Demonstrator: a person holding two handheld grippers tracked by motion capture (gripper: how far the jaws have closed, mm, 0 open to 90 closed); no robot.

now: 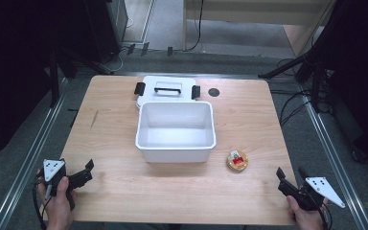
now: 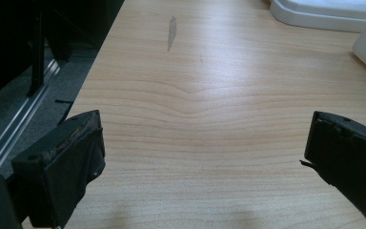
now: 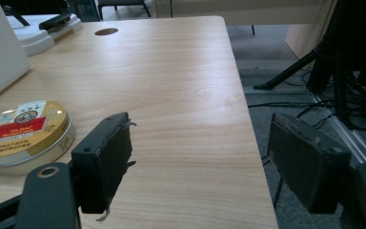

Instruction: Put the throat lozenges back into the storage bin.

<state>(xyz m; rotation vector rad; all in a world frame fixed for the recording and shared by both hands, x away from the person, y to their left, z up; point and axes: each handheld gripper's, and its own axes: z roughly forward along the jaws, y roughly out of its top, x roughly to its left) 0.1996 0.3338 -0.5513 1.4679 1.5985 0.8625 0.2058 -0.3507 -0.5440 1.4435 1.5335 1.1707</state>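
One white bin point(image 1: 175, 130), one lid point(image 1: 167, 88), one tin point(image 1: 237, 160), seemingly.

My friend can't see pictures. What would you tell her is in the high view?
An open, empty white box sits mid-table on a wooden table, with its white lid lying flat just behind it and a small round gold tin to its right. At the near edge, a person's hands hold the left tongs and right tongs, both open and empty.
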